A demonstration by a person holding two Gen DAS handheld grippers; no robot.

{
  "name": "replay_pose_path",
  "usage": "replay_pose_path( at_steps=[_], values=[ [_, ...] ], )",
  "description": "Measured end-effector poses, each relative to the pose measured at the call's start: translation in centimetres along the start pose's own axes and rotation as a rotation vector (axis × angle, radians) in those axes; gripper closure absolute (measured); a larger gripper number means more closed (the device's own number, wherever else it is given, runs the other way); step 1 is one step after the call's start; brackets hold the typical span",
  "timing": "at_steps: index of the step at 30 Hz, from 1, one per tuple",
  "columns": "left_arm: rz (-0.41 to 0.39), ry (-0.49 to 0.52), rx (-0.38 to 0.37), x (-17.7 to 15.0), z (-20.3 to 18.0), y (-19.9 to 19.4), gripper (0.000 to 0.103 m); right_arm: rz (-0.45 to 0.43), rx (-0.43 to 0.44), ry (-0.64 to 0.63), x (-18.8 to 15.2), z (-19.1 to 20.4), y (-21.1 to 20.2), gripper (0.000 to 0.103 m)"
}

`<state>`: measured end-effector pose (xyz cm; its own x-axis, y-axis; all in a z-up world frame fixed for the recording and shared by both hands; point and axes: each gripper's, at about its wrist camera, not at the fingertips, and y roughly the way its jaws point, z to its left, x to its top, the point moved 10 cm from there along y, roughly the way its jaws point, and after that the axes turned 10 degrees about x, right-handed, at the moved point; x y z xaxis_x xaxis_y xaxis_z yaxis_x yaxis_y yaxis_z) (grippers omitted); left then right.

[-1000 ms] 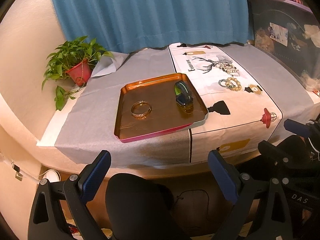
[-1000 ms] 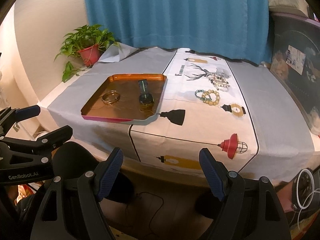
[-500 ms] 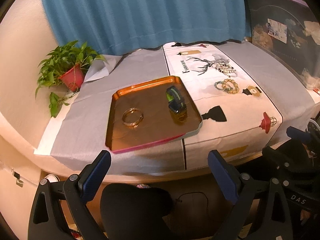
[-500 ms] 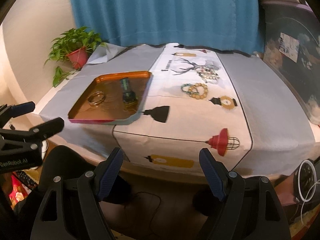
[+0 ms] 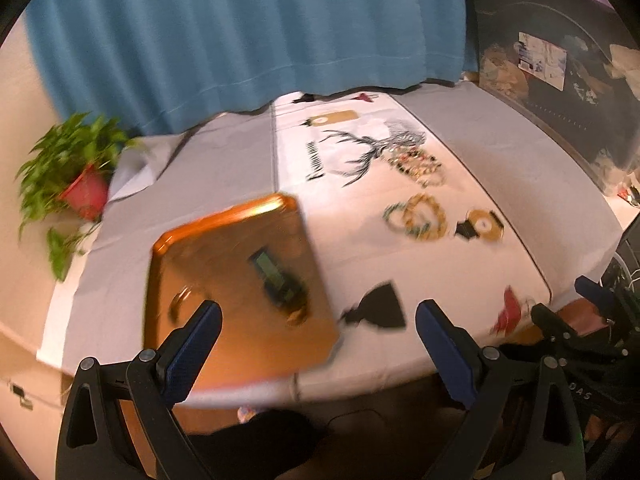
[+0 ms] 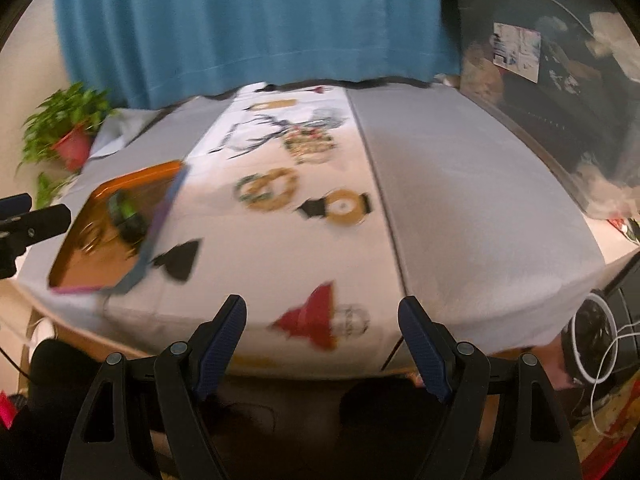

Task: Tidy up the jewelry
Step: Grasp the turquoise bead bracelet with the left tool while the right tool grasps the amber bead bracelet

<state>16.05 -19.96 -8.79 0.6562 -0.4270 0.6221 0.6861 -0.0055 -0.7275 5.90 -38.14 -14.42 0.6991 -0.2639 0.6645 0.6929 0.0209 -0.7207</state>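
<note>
An orange tray point(image 5: 224, 344) point(image 6: 80, 268) lies on the table's front left. In it are a dark green watch point(image 5: 278, 276) point(image 6: 126, 216) and a gold bangle point(image 5: 180, 304). Two beaded bracelets point(image 5: 416, 216) point(image 6: 266, 190) lie on the white runner, with a pile of beaded jewelry point(image 5: 416, 164) point(image 6: 310, 142) behind them. My left gripper point(image 5: 316, 336) is open and empty above the table's front edge, near the tray. My right gripper point(image 6: 322, 332) is open and empty at the front edge, over the red lamp print. Both views are motion-blurred.
A potted plant point(image 5: 76, 176) point(image 6: 64, 136) stands at the table's far left. A blue curtain point(image 5: 248, 32) hangs behind. A dark cabinet point(image 5: 560, 80) flanks the right side. White cables point(image 6: 596, 344) hang at the lower right.
Both grippers have moved forward toward the table, which now fills more of each view. The right view has swung toward the bracelets. Both stay open.
</note>
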Motion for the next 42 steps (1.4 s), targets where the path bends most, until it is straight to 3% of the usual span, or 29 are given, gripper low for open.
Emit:
replay_pose_path(
  at_steps=[5, 10, 22, 27, 29, 32, 33, 35, 36, 37, 38, 40, 42],
  values=[
    [0.004, 0.059, -0.037, 4.4, -3.5, 4.5, 0.006, -0.006, -0.006, -0.025, 4.0, -2.0, 4.2, 0.024],
    [0.087, 0.162, -0.099, 6.8, -7.3, 10.9, 0.006, 0.032, 0.039, -0.069, 7.5, -2.3, 9.6, 0.024],
    [0.232, 0.333, -0.069, 6.3, -8.7, 19.3, 0.008, 0.118, 0.067, -0.179, 10.2, -1.1, 17.5, 0.024],
    [0.239, 0.306, -0.117, 6.4, -8.7, 19.8, 0.007, 0.111, 0.062, -0.212, 10.3, -1.4, 18.3, 0.017],
    [0.228, 0.308, -0.13, 6.4, -9.0, 19.7, 0.011, 0.11, 0.061, -0.206, 10.3, -1.7, 18.3, 0.016],
    [0.214, 0.316, -0.184, 6.1, -9.8, 18.9, 0.029, 0.095, 0.066, -0.184, 10.0, -2.0, 18.1, 0.016],
    [0.212, 0.317, -0.208, 6.1, -10.2, 18.7, 0.039, 0.083, 0.062, -0.188, 10.0, -1.9, 18.0, 0.016],
    [0.219, 0.314, -0.293, 5.9, -11.3, 18.0, 0.071, 0.08, 0.063, -0.191, 10.0, -1.7, 18.0, 0.021],
    [0.227, 0.318, -0.347, 5.7, -12.0, 17.5, 0.095, 0.076, 0.091, -0.215, 10.0, -1.1, 17.9, 0.039],
    [0.217, 0.343, -0.342, 5.5, -12.5, 17.2, 0.099, 0.072, 0.126, -0.257, 9.9, 0.0, 17.7, 0.07],
    [0.209, 0.355, -0.333, 5.4, -12.7, 17.0, 0.099, 0.072, 0.152, -0.296, 9.7, 1.0, 17.6, 0.086],
    [0.236, 0.316, -0.361, 5.1, -12.8, 16.6, 0.099, 0.073, 0.131, -0.347, 9.3, 2.0, 17.6, 0.09],
    [0.234, 0.276, -0.368, 5.2, -12.1, 15.9, 0.099, 0.085, 0.132, -0.305, 9.2, 1.7, 17.2, 0.09]
  ],
)
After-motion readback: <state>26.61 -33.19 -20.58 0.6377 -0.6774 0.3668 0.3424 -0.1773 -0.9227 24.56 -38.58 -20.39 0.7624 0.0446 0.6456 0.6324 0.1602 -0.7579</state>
